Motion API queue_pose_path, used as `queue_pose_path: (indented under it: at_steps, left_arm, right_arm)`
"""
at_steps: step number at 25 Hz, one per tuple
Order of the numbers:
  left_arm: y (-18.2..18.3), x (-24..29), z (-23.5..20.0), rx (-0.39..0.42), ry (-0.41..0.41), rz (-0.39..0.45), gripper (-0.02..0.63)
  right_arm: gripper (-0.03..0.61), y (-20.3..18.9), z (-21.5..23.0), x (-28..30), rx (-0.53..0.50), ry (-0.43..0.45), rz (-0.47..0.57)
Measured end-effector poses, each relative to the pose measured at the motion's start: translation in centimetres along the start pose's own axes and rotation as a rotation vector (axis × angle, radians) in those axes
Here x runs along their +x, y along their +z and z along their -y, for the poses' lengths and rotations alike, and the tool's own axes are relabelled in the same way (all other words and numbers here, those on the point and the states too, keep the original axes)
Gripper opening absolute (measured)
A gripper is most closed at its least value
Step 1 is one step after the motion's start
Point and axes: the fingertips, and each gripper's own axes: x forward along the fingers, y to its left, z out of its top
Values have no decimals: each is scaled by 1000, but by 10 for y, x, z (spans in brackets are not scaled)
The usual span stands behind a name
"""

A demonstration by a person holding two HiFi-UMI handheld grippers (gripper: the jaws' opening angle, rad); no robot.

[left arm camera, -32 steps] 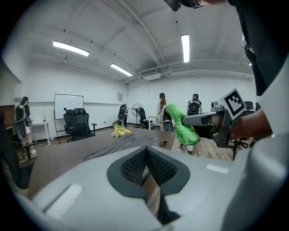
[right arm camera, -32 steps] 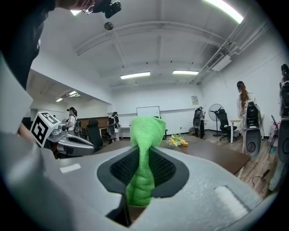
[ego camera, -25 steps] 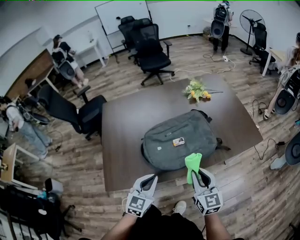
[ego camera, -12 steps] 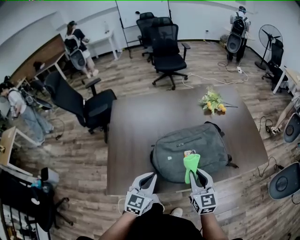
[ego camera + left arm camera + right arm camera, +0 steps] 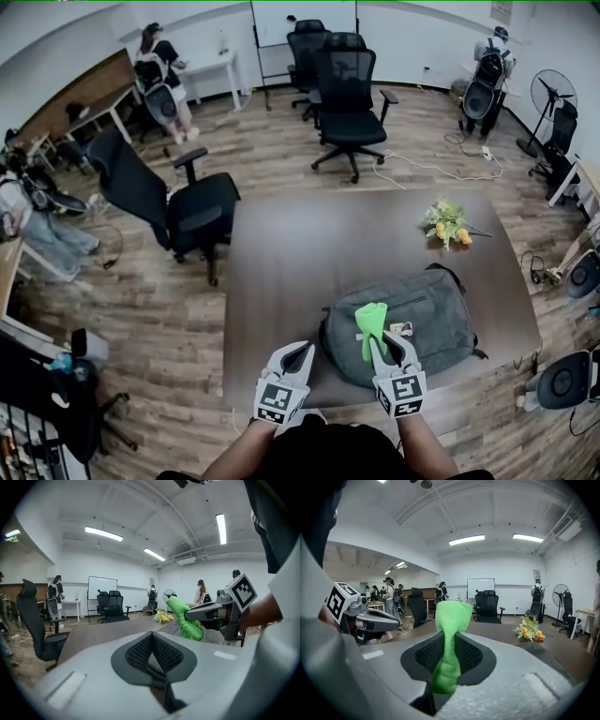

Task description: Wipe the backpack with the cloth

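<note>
Change since 1.0 s ago: in the head view the right gripper (image 5: 391,345) has come forward. The cloth (image 5: 369,324) was at the near edge of the backpack (image 5: 422,319); it now overlies the backpack's near-left part. The head camera has swung as well, so the backpack sits further right in frame, still lying flat on the table (image 5: 281,262).

Right gripper: in its own view the jaws are closed on the green cloth (image 5: 451,616). The cloth is pinched low down, and its free end stands up past the jaw tips.

Left gripper (image 5: 298,352): in its own view the jaws are pressed together with nothing between them. It sits to the left of the backpack, off its near-left corner and not touching it.

Cloth-to-backpack contact: cannot tell. The right gripper view looks level across the table and over the backpack, so the cloth is probably held above the fabric.

Other: a bunch of flowers (image 5: 446,223) lies on the table beyond the backpack's far side, well apart from it.

Judgement: the approach is nearly done and wiping has not begun. The cloth end needs to tip down onto the backpack's top panel before any stroke. The idle left gripper is placed to steady the backpack if it slides.
</note>
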Motion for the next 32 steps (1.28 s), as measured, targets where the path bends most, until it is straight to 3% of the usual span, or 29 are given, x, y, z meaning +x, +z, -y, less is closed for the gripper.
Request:
queue_pose_path:
  at_steps: [10,16,23,32]
  left_arm:
    - [-4,7,-26,-31,15,-16,18]
    - [5,4,-32,-44,96,13,18]
    - [-7,3,-34,-84,168,-32,18]
    - [-12,3,-26,-136,212,-70,18]
  right_arm:
    - [72,-18,-8,52,-36,-2,-123]
    - [72,-38,-12,85,-52,58,-204]
    - [72,-67,-18,120,-90,120,-317]
    - [72,-81,7,136,-126,97,-376]
